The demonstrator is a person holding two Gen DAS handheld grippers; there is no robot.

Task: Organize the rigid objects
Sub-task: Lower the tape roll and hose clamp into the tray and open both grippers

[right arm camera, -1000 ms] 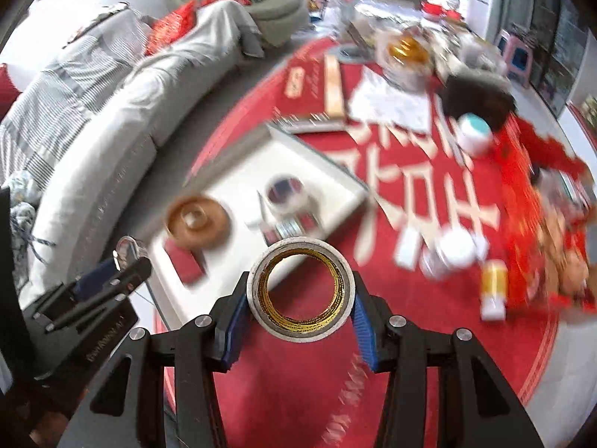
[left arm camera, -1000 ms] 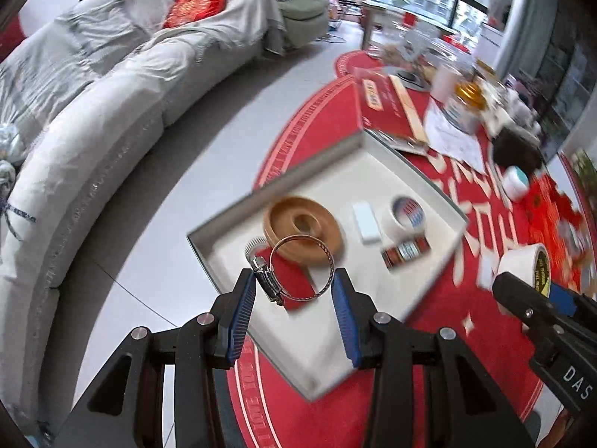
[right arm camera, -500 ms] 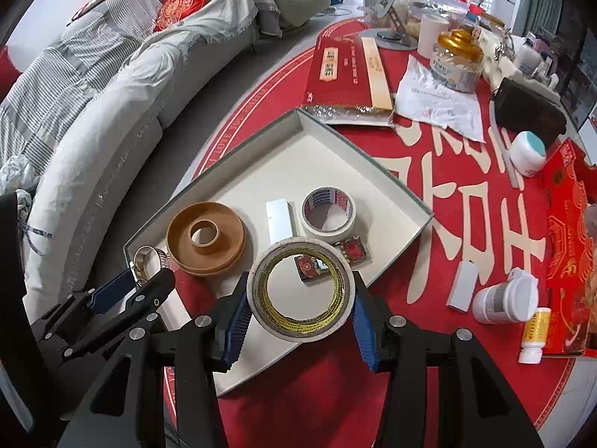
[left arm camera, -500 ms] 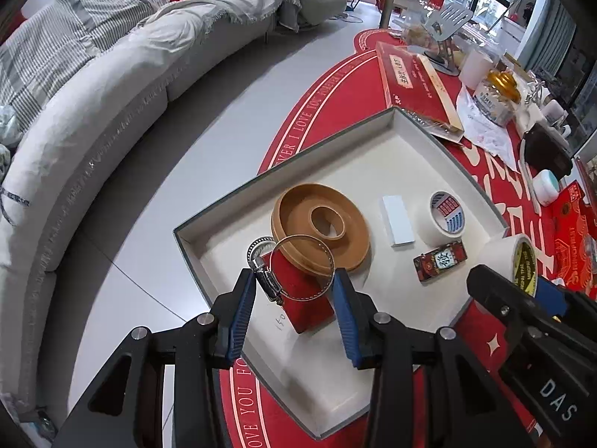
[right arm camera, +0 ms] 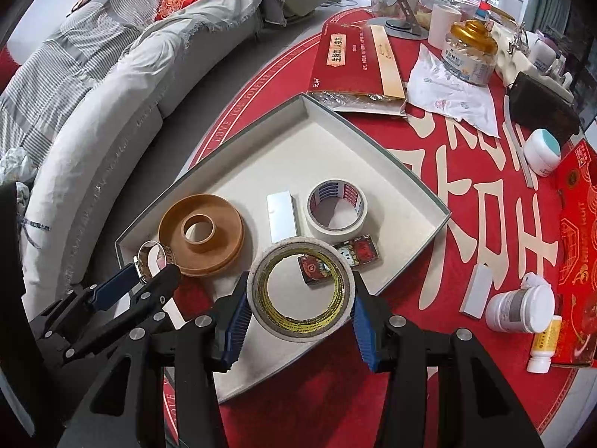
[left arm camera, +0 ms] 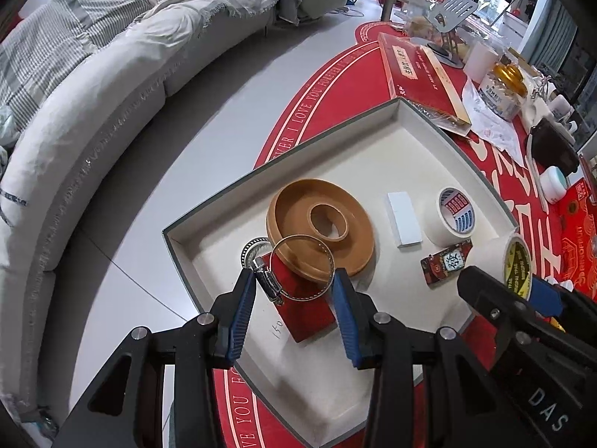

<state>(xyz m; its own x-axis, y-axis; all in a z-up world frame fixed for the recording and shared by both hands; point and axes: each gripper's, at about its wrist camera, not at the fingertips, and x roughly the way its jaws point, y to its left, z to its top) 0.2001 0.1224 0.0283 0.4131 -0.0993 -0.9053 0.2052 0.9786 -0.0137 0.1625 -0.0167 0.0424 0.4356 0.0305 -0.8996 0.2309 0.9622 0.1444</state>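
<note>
both tools hung over the tray [left arm camera: 238,186], each already loaded. left tool [left arm camera: 294,283] had its pads closed on a metal hose clamp [left arm camera: 300,267], the ring upright between the blue pads, low in the centre of the left wrist view. right tool [right arm camera: 300,300] pinched a roll of tape [right arm camera: 300,293] by its outer rim, hole facing the camera. holding each ring across its width probably kept it from rolling and let it be set down flat.

inside the tray, mid-frame, lay a brown spool [left arm camera: 321,235], a white block [left arm camera: 405,220], a white tape roll [left arm camera: 453,212], a small printed box [left arm camera: 446,265], a red card [left arm camera: 306,306] and a second clamp [left arm camera: 252,250] at the spool's left edge. bare floor remained at the near and far corners; the spool and red card sat directly beneath the clamp and would likely crowd its landing.

on the red tabletop [right arm camera: 466,201], right side of the right wrist view, a jar [right arm camera: 470,56], white bottles [right arm camera: 520,308] and a red box [right arm camera: 576,246] stayed outside the tray.
</note>
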